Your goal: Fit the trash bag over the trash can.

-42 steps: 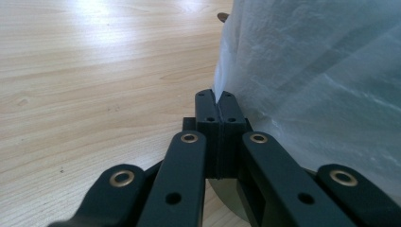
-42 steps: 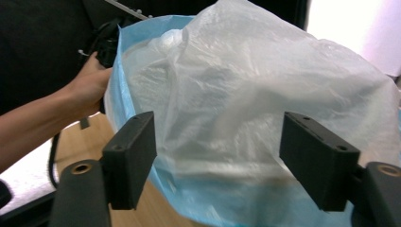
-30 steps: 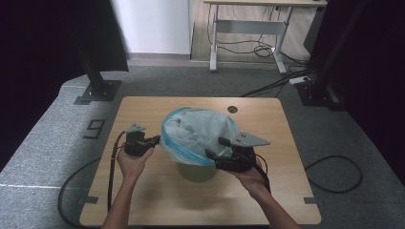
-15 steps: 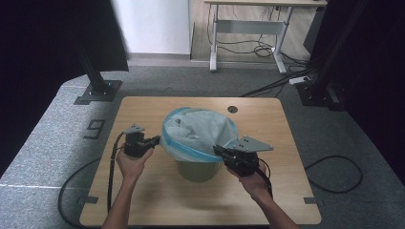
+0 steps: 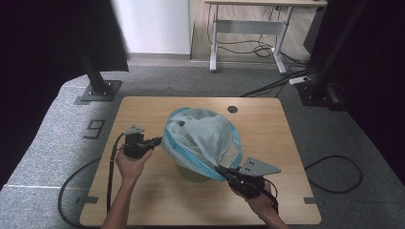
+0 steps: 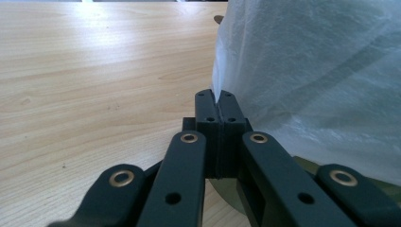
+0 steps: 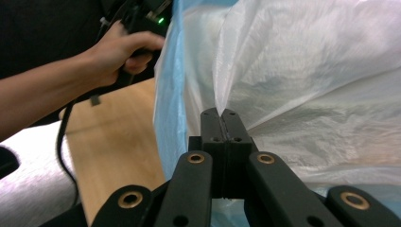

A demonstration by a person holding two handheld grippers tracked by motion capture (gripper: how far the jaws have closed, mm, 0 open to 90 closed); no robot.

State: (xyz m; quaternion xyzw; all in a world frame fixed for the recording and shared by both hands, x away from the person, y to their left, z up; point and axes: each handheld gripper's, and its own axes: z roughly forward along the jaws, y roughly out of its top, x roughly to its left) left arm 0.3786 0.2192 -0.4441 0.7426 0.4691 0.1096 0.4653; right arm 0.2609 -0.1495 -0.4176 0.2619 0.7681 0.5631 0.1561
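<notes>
While the left gripper (image 5: 155, 141) pinches the plastic bag (image 5: 203, 138), the right gripper (image 5: 223, 171) pinches its opposite edge. A green bin (image 5: 191, 174) sits beneath on the table (image 5: 267, 129).

Your left claw (image 5: 156, 141) sits at the bag's (image 5: 203, 138) left edge, your right claw (image 5: 223, 171) at its near right, bag over a bin (image 5: 191, 172) mid-tabletop (image 5: 267, 129).

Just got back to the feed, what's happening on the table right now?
A person is working a thin bag over a green bin on the wooden table. The left gripper is shut on the bag's film at one side. The right gripper is shut on its blue-edged rim at the near side, pulling it taut. The bag billows above the bin, not yet settled.
</notes>
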